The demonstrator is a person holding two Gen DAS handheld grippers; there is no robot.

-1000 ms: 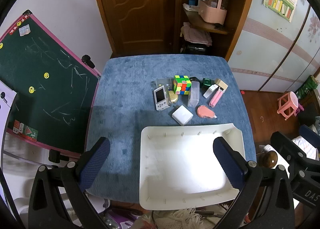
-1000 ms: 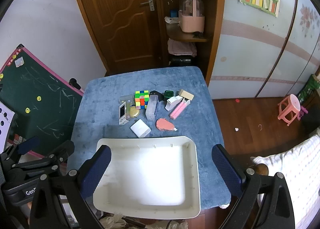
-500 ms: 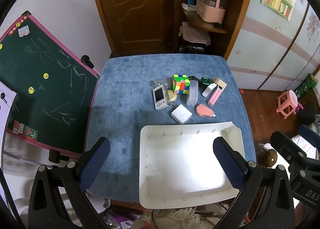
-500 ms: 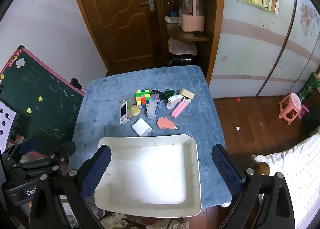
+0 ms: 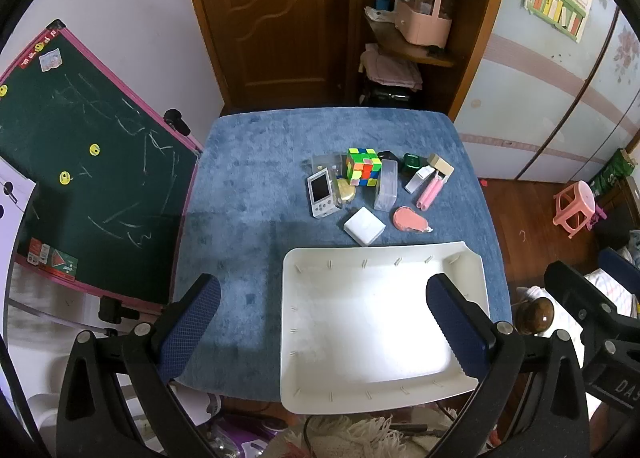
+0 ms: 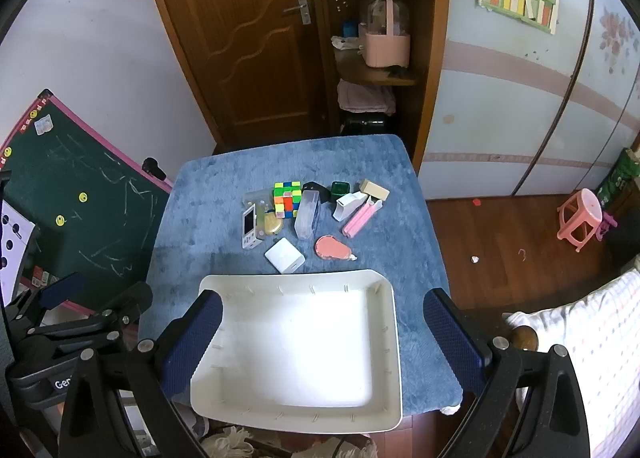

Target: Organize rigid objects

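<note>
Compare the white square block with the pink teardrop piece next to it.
The white square block is a boxy square with rounded corners; the pink teardrop piece is flatter and tapers to a pale tip. The block is plain white, the teardrop salmon pink. Both lie on the blue cloth just beyond the white tray, apart from each other.

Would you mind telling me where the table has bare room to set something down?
The white tray is empty. Bare blue cloth runs between the chalkboard and the handheld game. Crowded: the cluster beyond the tray, around the puzzle cube.
</note>
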